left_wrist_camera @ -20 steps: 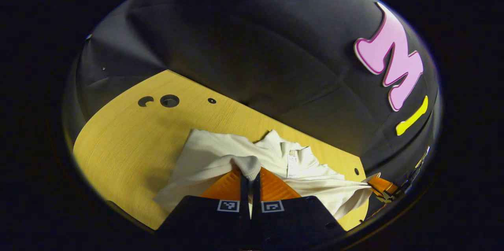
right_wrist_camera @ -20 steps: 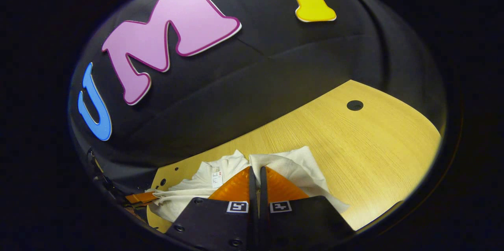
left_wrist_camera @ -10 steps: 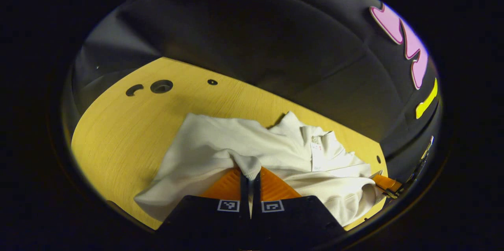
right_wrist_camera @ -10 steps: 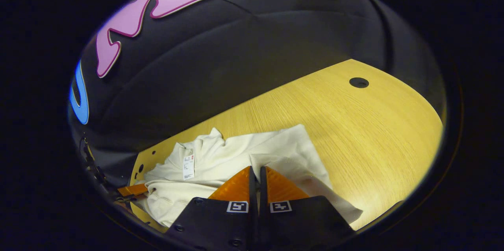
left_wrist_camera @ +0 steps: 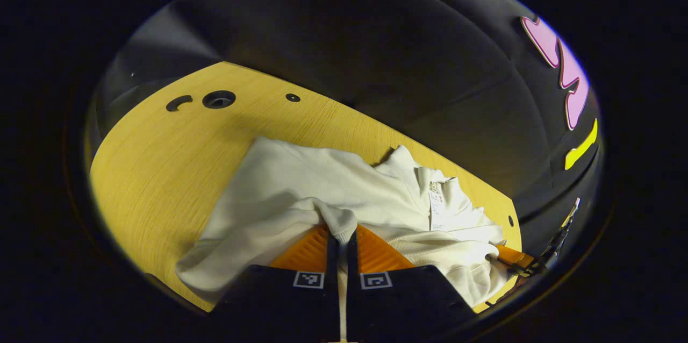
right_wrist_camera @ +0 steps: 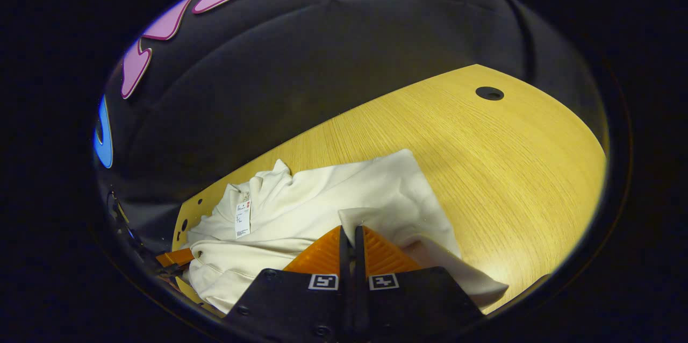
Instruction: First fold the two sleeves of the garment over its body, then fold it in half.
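A cream-white garment (left_wrist_camera: 333, 192) lies partly folded on the wooden table (left_wrist_camera: 161, 171), collar and white tag (left_wrist_camera: 435, 204) toward the back wall. In the left gripper view my left gripper (left_wrist_camera: 342, 234) is shut on a ribbed edge of the garment, the cloth draping over both fingers. The right gripper (left_wrist_camera: 513, 259) shows at that view's right edge, at the garment's other corner. In the right gripper view my right gripper (right_wrist_camera: 352, 230) is shut on a flat corner of the garment (right_wrist_camera: 333, 198), and the left gripper (right_wrist_camera: 174, 258) shows low on the left. The tag (right_wrist_camera: 242, 219) hangs by the collar.
The table (right_wrist_camera: 510, 171) has round holes: a cluster at its far left corner (left_wrist_camera: 217, 99) and one at the far right (right_wrist_camera: 489, 93). The black booth wall rises right behind the table's back edge. Bare wood stretches on both sides of the garment.
Both grippers have carried the held edge forward toward the collar and lower over the table. More of the garment and table shows, and the wall has slid up in both views.
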A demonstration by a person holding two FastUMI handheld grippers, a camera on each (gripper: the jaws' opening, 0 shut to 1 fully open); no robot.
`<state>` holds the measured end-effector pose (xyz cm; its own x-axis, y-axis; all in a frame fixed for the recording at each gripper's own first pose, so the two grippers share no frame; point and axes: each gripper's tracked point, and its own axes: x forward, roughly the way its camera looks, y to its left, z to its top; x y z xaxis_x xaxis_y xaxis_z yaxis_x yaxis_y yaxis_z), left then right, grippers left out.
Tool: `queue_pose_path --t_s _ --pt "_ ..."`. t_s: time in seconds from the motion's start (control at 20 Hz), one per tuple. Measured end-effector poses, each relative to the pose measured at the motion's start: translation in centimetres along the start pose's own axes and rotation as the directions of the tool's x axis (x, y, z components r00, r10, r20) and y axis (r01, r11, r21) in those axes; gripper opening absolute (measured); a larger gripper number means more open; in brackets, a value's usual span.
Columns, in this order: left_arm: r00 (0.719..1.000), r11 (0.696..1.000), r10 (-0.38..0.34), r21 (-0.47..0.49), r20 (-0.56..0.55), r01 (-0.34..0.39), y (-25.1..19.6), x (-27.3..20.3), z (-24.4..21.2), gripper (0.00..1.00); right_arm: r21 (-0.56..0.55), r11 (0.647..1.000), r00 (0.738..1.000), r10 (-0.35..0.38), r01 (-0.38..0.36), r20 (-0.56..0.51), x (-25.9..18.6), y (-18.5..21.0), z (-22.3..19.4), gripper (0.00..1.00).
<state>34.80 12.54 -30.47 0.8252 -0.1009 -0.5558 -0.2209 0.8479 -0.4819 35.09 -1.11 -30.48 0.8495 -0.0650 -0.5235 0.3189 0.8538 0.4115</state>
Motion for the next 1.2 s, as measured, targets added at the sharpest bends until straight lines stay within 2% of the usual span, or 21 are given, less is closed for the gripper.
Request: queue_pose_path --t_s 0.1,0.15,0.2,0.25,0.3,0.35,0.45,0.5,0.55,0.6,0.7,0.75,0.8,1.0,1.2 --pt "1.000 1.000 0.023 0.017 0.002 -0.023 -0.2 0.1 0.0 0.17 0.036 0.999 1.000 0.017 -0.016 -0.017 -0.2 0.2 0.0 0.08" --pt "0.999 0.999 0.036 0.023 0.005 -0.036 -0.2 0.0 -0.1 0.23 0.046 0.999 0.999 0.025 -0.024 -0.024 -0.2 0.3 0.0 0.14" --pt "0.999 0.999 0.046 0.028 0.004 -0.046 -0.2 0.0 -0.1 0.24 0.053 0.998 0.999 0.033 -0.032 -0.030 -0.4 0.3 0.0 0.14" --pt "0.999 0.998 0.053 0.032 -0.001 -0.053 -0.2 -0.2 -0.2 0.24 0.055 0.998 0.999 0.040 -0.038 -0.037 -0.7 0.4 0.1 0.08" --pt "0.998 0.998 0.058 0.033 -0.008 -0.058 -0.4 -0.4 -0.1 0.25 0.050 0.998 0.998 0.043 -0.041 -0.037 -1.0 0.5 0.0 0.25" --pt "0.998 0.997 0.063 0.036 -0.016 -0.062 -0.4 -0.7 -0.3 0.35 0.039 0.998 0.998 0.044 -0.042 -0.035 -1.4 0.6 0.2 0.26" --pt "0.998 0.998 0.049 0.030 -0.037 -0.048 -0.7 -1.2 -0.5 0.36 0.016 0.999 0.999 0.044 -0.044 -0.028 -2.3 0.9 0.4 0.39" --pt "0.998 0.999 0.041 0.021 -0.043 -0.040 -0.9 -1.8 -0.6 0.37 0.008 0.999 0.999 0.040 -0.040 -0.021 -2.8 1.0 0.6 0.40" --pt "0.999 1.000 0.025 0.012 -0.043 -0.025 -1.2 -2.7 -0.6 0.47 0.003 0.999 0.999 0.034 -0.034 -0.006 -3.4 1.0 1.0 0.62" --pt "0.999 1.000 0.007 0.002 -0.039 -0.007 -1.7 -3.5 -0.4 0.51 -0.001 1.000 1.000 0.028 -0.028 0.012 -4.2 1.0 1.4 0.64" --pt "1.000 1.000 -0.002 0.014 -0.029 0.003 -2.0 -5.3 -0.1 0.68 0.002 1.000 0.999 0.027 -0.027 0.037 -5.5 1.1 2.2 0.69" --pt "1.000 1.000 0.004 0.031 -0.021 -0.003 -2.0 -6.2 -0.1 0.84 0.007 0.999 0.998 0.033 -0.033 0.045 -6.4 1.4 2.5 0.71" --pt "1.000 0.999 0.010 0.054 -0.011 -0.010 -2.0 -7.0 -0.1 0.95 0.009 0.999 0.998 0.040 -0.040 0.053 -7.2 1.6 2.9 0.71" --pt "1.000 0.994 -0.005 0.113 0.022 0.003 -3.2 -11.3 -0.2 0.95 0.005 0.997 0.994 0.075 -0.076 0.082 -11.8 2.6 3.4 0.71" --pt "0.997 0.993 -0.049 0.111 0.056 0.042 -4.5 -16.0 -1.0 0.95 -0.019 0.995 0.987 0.103 -0.102 0.127 -16.9 3.2 3.5 0.71"
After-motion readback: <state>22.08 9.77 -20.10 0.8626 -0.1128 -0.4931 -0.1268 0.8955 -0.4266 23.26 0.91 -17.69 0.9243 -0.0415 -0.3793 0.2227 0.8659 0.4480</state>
